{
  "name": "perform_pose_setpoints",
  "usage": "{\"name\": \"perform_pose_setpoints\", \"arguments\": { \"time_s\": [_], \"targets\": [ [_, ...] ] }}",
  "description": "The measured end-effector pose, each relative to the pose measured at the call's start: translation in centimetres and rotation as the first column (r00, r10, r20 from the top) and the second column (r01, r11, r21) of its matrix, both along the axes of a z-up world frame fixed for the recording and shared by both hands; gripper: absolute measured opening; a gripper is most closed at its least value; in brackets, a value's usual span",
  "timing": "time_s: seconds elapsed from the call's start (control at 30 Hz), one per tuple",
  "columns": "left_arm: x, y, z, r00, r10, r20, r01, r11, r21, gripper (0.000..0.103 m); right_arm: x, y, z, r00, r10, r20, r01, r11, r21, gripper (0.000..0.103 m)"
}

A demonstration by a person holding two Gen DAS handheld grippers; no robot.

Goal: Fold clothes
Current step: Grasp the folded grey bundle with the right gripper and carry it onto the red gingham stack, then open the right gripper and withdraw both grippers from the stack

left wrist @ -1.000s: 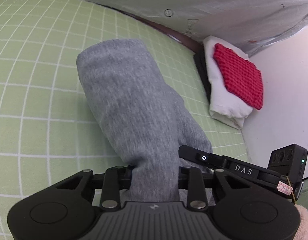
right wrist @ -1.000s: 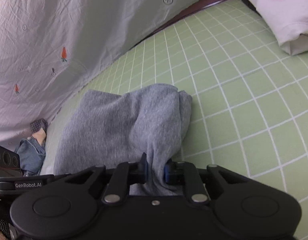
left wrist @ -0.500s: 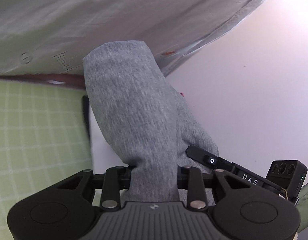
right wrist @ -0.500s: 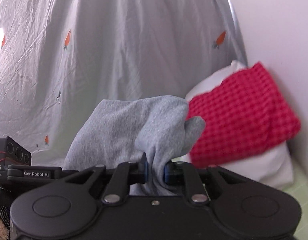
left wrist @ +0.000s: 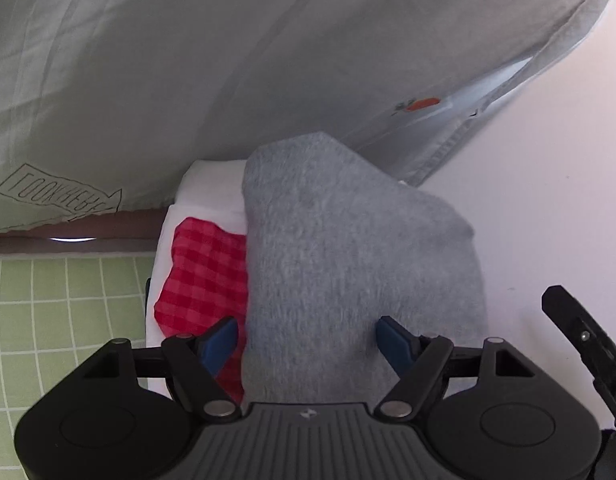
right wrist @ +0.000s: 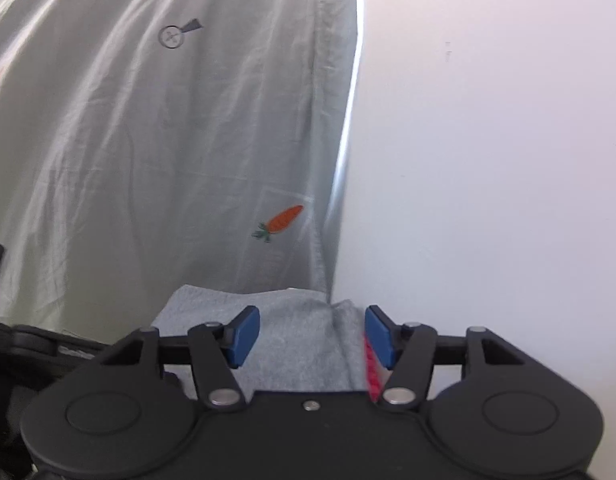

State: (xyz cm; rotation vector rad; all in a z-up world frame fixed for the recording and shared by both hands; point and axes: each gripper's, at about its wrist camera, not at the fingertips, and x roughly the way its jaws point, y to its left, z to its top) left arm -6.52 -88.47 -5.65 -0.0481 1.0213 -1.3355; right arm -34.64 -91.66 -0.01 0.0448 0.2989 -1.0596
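The left tool (left wrist: 307,338) points slightly downward toward the corner where the curtain (left wrist: 187,80) meets the wall (left wrist: 548,200). Its jaws have just been opening and now stand wide apart; the grey garment (left wrist: 348,260) lies between them, with a gap at the left blue pad (left wrist: 219,340), so it is released. The garment is a soft, fuzzy knit, folded into a thick rounded bundle, resting over the red checked cloth (left wrist: 203,280), a waffle-textured square on a white folded pile (left wrist: 211,188). Left of these spreads the green bedcover (left wrist: 47,300) with its white grid.

The right tool (right wrist: 312,334) points nearly level at the same corner. Its jaws have also just been opening and stand clear of the garment (right wrist: 291,332), which lies flat and low between the blue pads (right wrist: 243,334), let go. A sliver of red cloth (right wrist: 370,372) shows at the right pad. The thin, creased curtain (right wrist: 147,160) carries a carrot print (right wrist: 281,220); the wall (right wrist: 488,160) is smooth and pale.
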Motion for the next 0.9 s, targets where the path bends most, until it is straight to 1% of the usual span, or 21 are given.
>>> {"name": "perform_pose_setpoints", "arguments": {
  "time_s": [0.03, 0.07, 0.1, 0.17, 0.2, 0.23, 0.27, 0.3, 0.33, 0.37, 0.43, 0.5, 0.57, 0.63, 0.67, 0.77, 0.8, 0.87, 0.9],
  "targets": [
    [0.1, -0.3, -0.6, 1.000, 0.000, -0.003, 0.000, 1.000, 0.008, 0.078, 0.8, -0.4, -1.0, 1.000, -0.002, -0.017, 0.002, 1.000, 0.030, 0.048],
    [0.1, -0.4, -1.2, 1.000, 0.000, -0.012, 0.000, 1.000, 0.012, 0.082, 1.4, -1.1, -2.1, 0.999, -0.016, -0.036, 0.019, 0.997, 0.076, 0.046],
    [0.3, -0.3, -1.5, 1.000, -0.002, -0.022, 0.002, 1.000, 0.012, 0.083, 2.0, -1.7, -3.2, 0.998, -0.030, -0.056, 0.037, 0.992, 0.122, 0.044],
    [0.4, 0.3, -1.5, 1.000, -0.018, -0.016, 0.018, 1.000, 0.017, 0.084, 3.3, -3.0, -5.4, 0.994, -0.055, -0.097, 0.074, 0.975, 0.211, 0.043],
    [0.2, 0.9, -1.1, 0.999, -0.038, 0.011, 0.037, 0.999, 0.021, 0.084, 3.5, -3.0, -5.6, 0.993, -0.064, -0.099, 0.084, 0.971, 0.224, 0.046],
    [0.1, 1.5, -0.7, 0.998, -0.057, 0.038, 0.056, 0.998, 0.025, 0.084, 3.5, -2.6, -5.2, 0.993, -0.071, -0.090, 0.089, 0.971, 0.220, 0.061],
    [-0.1, 2.4, -0.1, 0.994, -0.073, 0.075, 0.072, 0.997, 0.015, 0.084, 3.7, -1.8, -4.8, 0.993, -0.076, -0.093, 0.095, 0.973, 0.212, 0.073],
    [-0.3, 3.7, 0.8, 0.989, -0.085, 0.124, 0.087, 0.996, -0.012, 0.085, 3.9, -0.8, -4.4, 0.992, -0.080, -0.102, 0.100, 0.974, 0.203, 0.090],
    [-0.5, 5.0, 1.7, 0.982, -0.087, 0.168, 0.094, 0.995, -0.035, 0.091, 3.9, 0.3, -3.9, 0.991, -0.085, -0.104, 0.103, 0.977, 0.187, 0.101],
    [-0.7, 6.4, 2.6, 0.975, -0.080, 0.205, 0.093, 0.994, -0.053, 0.098, 3.8, 1.5, -3.3, 0.991, -0.089, -0.103, 0.105, 0.980, 0.166, 0.102],
    [-1.3, 9.0, 4.4, 0.964, -0.045, 0.261, 0.072, 0.993, -0.092, 0.103, 3.7, 3.8, -2.2, 0.990, -0.097, -0.101, 0.110, 0.986, 0.126, 0.103],
    [-2.2, 12.5, 6.1, 0.951, -0.009, 0.309, 0.053, 0.989, -0.136, 0.103, 2.8, 6.6, -1.0, 0.990, -0.119, -0.073, 0.128, 0.983, 0.133, 0.103],
    [-3.3, 16.2, 7.8, 0.926, 0.013, 0.376, 0.060, 0.981, -0.183, 0.103, 1.8, 9.4, 0.1, 0.989, -0.145, -0.040, 0.149, 0.977, 0.150, 0.103],
    [-4.6, 19.6, 9.4, 0.900, 0.034, 0.435, 0.062, 0.977, -0.204, 0.103, 0.9, 12.5, 1.1, 0.985, -0.171, -0.015, 0.171, 0.972, 0.164, 0.103],
    [-5.1, 21.2, 10.2, 0.891, 0.046, 0.452, 0.057, 0.976, -0.212, 0.103, 0.4, 14.1, 1.5, 0.983, -0.185, -0.009, 0.184, 0.969, 0.165, 0.103],
    [-6.6, 26.0, 12.2, 0.883, 0.089, 0.460, 0.018, 0.975, -0.223, 0.103, -1.1, 18.7, 2.1, 0.986, -0.167, 0.017, 0.161, 0.970, 0.180, 0.103],
    [-7.1, 27.5, 12.7, 0.886, 0.092, 0.455, 0.014, 0.974, -0.225, 0.103, -1.4, 20.2, 2.2, 0.987, -0.157, 0.028, 0.149, 0.970, 0.194, 0.103],
    [-7.9, 30.2, 13.3, 0.898, 0.068, 0.434, 0.033, 0.975, -0.221, 0.103, -1.9, 22.7, 2.5, 0.987, -0.146, 0.066, 0.127, 0.962, 0.242, 0.103],
    [-8.4, 31.3, 13.5, 0.898, 0.048, 0.437, 0.051, 0.976, -0.212, 0.103, -2.1, 23.7, 2.6, 0.986, -0.144, 0.084, 0.117, 0.957, 0.267, 0.103]
  ]
}}
